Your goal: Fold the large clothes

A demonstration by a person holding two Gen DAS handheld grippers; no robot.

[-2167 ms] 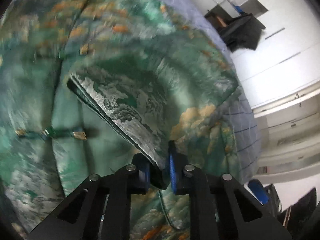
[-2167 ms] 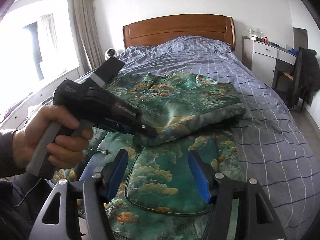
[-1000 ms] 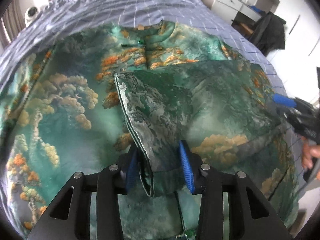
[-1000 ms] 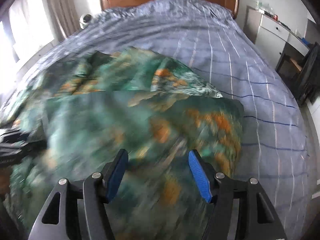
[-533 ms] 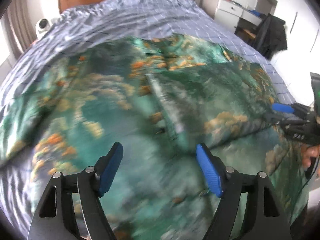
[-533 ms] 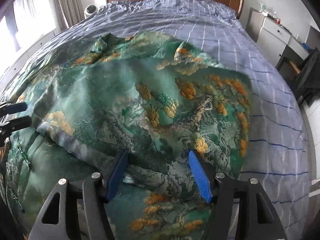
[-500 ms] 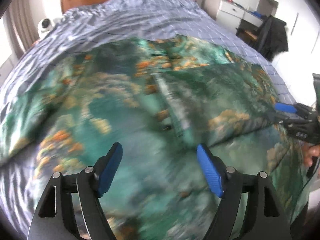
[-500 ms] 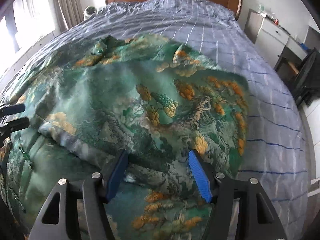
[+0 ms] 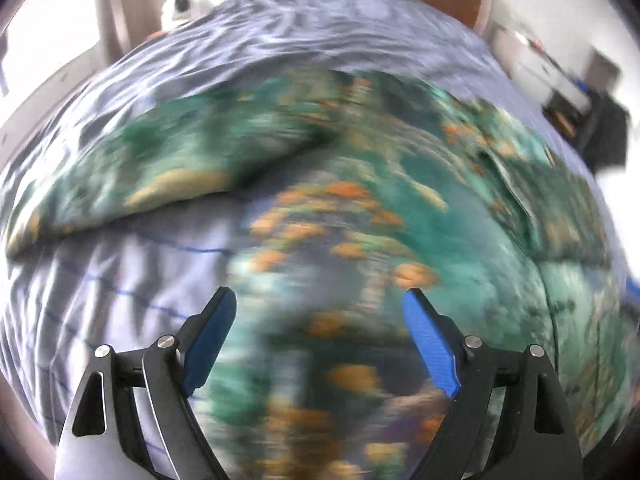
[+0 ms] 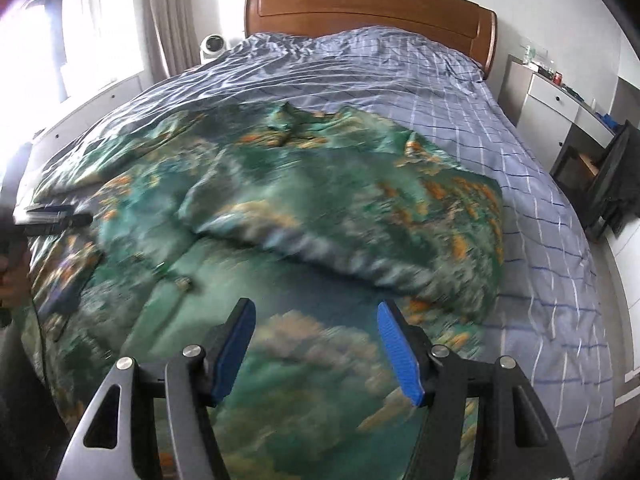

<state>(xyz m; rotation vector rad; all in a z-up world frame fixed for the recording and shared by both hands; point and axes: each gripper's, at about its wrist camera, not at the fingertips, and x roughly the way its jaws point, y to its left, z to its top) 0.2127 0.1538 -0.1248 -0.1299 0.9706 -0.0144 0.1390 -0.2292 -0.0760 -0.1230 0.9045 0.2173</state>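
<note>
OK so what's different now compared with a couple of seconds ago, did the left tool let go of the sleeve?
Yes. The left tool, which pinched the folded sleeve, has just been opening and holds nothing; it has swung away toward the garment's other, still-spread sleeve. The folded sleeve now lies across the garment's front. The right tool stayed open and empty, and the garment remains on the checked bedcover.

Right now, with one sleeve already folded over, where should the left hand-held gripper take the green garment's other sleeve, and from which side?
Probably at the cuff end of the spread sleeve, coming in from the outer, window side. That sleeve lies flat on the blue bedcover, so its end edge is free to pinch. The left hand-held gripper is open and holds nothing.
</note>
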